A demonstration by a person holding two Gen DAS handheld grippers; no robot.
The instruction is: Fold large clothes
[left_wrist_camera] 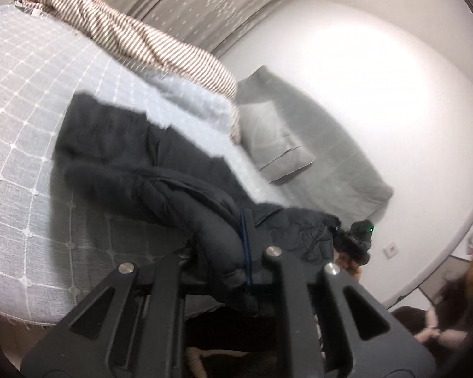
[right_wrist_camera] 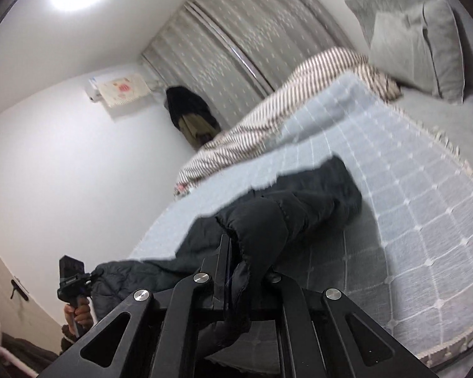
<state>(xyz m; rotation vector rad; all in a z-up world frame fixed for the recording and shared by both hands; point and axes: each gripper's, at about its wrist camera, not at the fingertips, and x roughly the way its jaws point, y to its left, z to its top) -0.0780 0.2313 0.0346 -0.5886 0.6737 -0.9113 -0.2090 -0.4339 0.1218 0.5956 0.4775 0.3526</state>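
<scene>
A large black puffer jacket lies on the bed, its near edge lifted off the blue-grey checked blanket. My left gripper is shut on a fold of the jacket's edge. My right gripper is shut on another part of the jacket, which bunches up over its fingers. Each gripper shows in the other's view: the right one at the jacket's far corner, the left one at lower left.
A brown-and-white striped duvet lies rolled along the far side of the bed. A grey pillow and a grey padded headboard stand at the bed's head. Grey curtains hang behind. The person stands at the bed's edge.
</scene>
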